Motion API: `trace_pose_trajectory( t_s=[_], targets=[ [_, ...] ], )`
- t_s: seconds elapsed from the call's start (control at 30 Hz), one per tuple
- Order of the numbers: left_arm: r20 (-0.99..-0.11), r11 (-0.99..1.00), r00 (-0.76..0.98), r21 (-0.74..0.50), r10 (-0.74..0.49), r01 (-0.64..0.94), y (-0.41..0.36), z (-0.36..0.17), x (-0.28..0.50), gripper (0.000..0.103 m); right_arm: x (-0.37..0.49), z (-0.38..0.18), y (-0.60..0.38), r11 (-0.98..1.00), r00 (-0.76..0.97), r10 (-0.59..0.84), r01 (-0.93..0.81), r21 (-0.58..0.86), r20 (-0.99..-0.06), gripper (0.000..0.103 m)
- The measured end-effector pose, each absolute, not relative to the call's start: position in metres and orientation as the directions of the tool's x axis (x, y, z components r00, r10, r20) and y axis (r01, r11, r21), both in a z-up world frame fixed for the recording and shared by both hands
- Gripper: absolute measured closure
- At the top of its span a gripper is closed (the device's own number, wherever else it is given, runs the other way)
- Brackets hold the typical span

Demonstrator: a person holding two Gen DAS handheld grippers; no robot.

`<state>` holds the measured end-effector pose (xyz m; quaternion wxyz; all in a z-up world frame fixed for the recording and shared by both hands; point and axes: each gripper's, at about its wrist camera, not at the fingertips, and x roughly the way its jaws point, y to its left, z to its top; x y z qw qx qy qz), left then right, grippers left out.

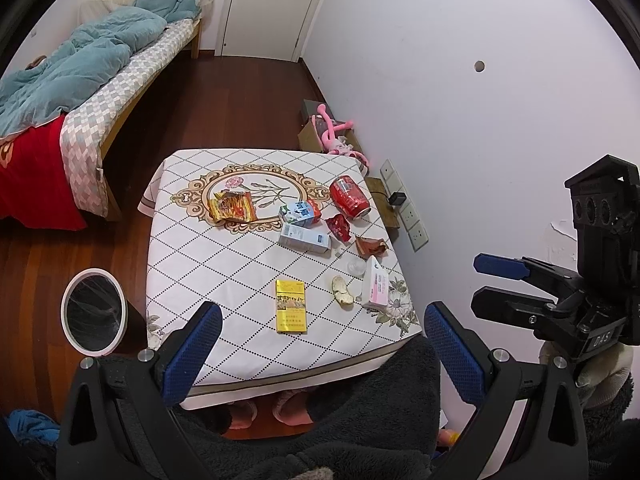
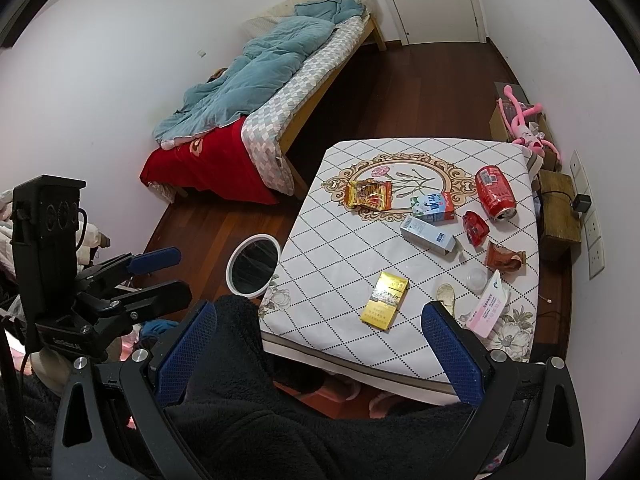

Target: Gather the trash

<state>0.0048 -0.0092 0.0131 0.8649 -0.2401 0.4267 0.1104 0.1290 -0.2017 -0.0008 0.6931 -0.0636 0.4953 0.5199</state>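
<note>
- The left gripper hangs above the near edge of the table, its blue fingers spread wide and released, with nothing between them.
- The right gripper is likewise wide apart and empty – it sits off the table's near edge, over dark fleece clothing.
- A yellow cigarette pack lies flat near the near edge, closest to both grippers.
- Towards the near right corner lie a pale peel scrap, a small clear plastic cup and a pink-and-white box tipped on its edge.
- Along the right edge sit a crumpled brown wrapper and a red wrapper; beyond them a dented red can lies on its side.
- Around the middle: a milk carton, with a pale blue box just beside it and a yellow-red snack bag to its left on the printed oval.
- A white-rimmed bin with a dark liner stands on the wooden floor just off the table's left edge – well apart from the trash.
- A bed with a blue quilt stands against the far wall.
</note>
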Motion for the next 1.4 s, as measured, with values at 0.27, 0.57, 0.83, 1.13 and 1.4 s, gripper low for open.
trace_pose_trajectory(
  t_s=[0.27, 0.57, 0.83, 1.13, 1.4],
  targets=[
    [-0.79, 0.862, 0.613, -0.32, -0.013, -0.394, -0.009, 0.016, 0.002, 0.0, 0.129, 0.0, -0.202, 0.452, -0.031, 0.658, -0.783, 0.428, -0.752, 0.0],
    [-0.833, 0.851, 0.51, -0.096, 0.215, -0.516, -0.001, -0.028, 0.03, 0.0, 0.141, -0.01, -0.214, 0.511, 0.017, 0.683, -0.726, 0.46, -0.731, 0.0],
    [-0.927, 0.841, 0.326, -0.023, 0.184, -0.54, 0.01, -0.17, 0.097, 0.0, 0.203, -0.122, -0.235, 0.815, 0.265, 0.477, -0.489, 0.31, -0.838, 0.0],
    [-0.985, 0.864, 0.17, -0.065, 0.025, -0.5, -0.015, -0.284, 0.153, 0.002, 0.264, -0.273, -0.242, 0.922, 0.19, 0.342, -0.255, 0.29, -0.92, 0.027],
    [-0.983, 0.876, 0.17, -0.026, 0.063, -0.481, -0.035, -0.293, 0.153, 0.023, 0.269, -0.318, -0.224, 0.922, 0.14, 0.325, -0.266, 0.28, -0.935, 0.051]
  ],
)
